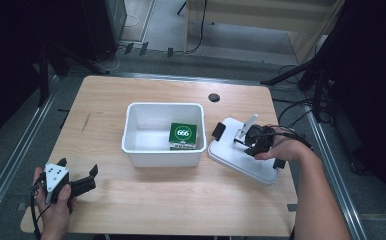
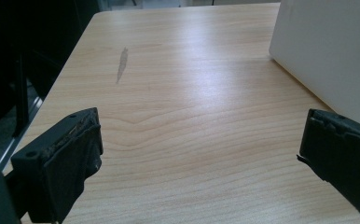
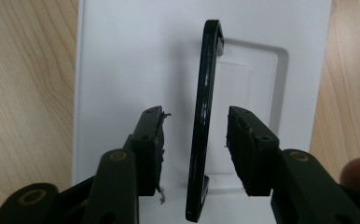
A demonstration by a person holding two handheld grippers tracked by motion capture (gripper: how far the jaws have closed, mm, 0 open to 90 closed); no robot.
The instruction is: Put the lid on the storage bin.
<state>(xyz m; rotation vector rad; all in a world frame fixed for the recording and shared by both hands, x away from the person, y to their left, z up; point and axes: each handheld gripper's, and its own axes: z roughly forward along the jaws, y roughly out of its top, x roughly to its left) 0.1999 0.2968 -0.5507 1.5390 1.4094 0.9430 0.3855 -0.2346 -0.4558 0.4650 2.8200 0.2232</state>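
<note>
- Two claws over a wooden table [image 1: 181, 200]: the right claw [image 3: 194, 140] straddles the black handle [image 3: 205, 116] of a white lid [image 1: 241, 155] lying beside the white bin [image 1: 162, 150], pads not quite touching it.
- Left claw [image 2: 199, 154] rests spread wide, holding nothing.
- One green box [image 1: 183, 136] sits inside the bin.
</note>
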